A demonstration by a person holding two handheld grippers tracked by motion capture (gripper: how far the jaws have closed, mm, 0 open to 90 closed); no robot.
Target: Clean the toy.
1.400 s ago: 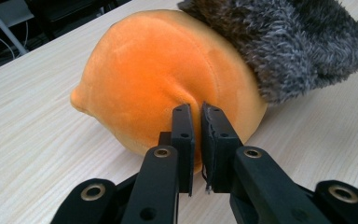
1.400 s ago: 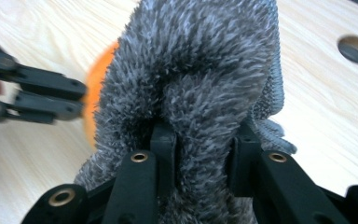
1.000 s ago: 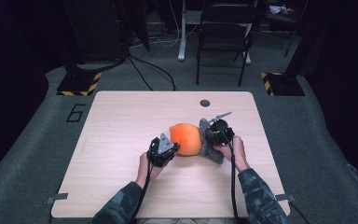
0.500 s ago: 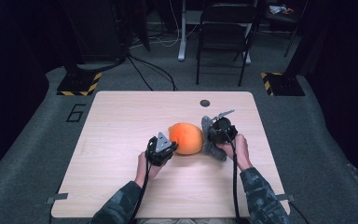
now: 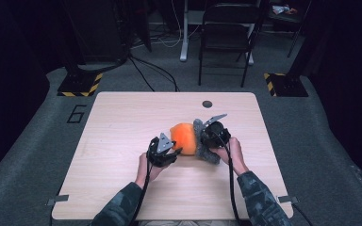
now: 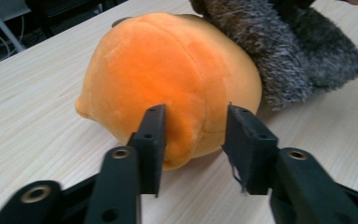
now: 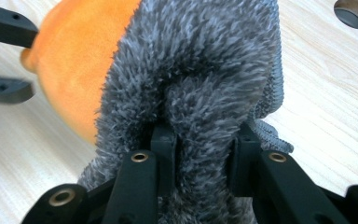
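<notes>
Right tool (image 7: 200,149) pinches a fold of the shaggy grey fur cover (image 7: 200,70) on the round orange plush ball (image 6: 168,79) mid-desk (image 5: 122,117); left tool (image 6: 193,140), jaws parted astride the plush, could slip off if shut shallowly.

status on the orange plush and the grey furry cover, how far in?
Done: the right gripper is shut on a fold of the grey furry cover, which lies against the orange plush. In hand: the left gripper is open, jaws either side of the plush's near end, not yet clamped. Left: most of the plush is bare; whether the cover is going on or coming off, I cannot tell.
</notes>
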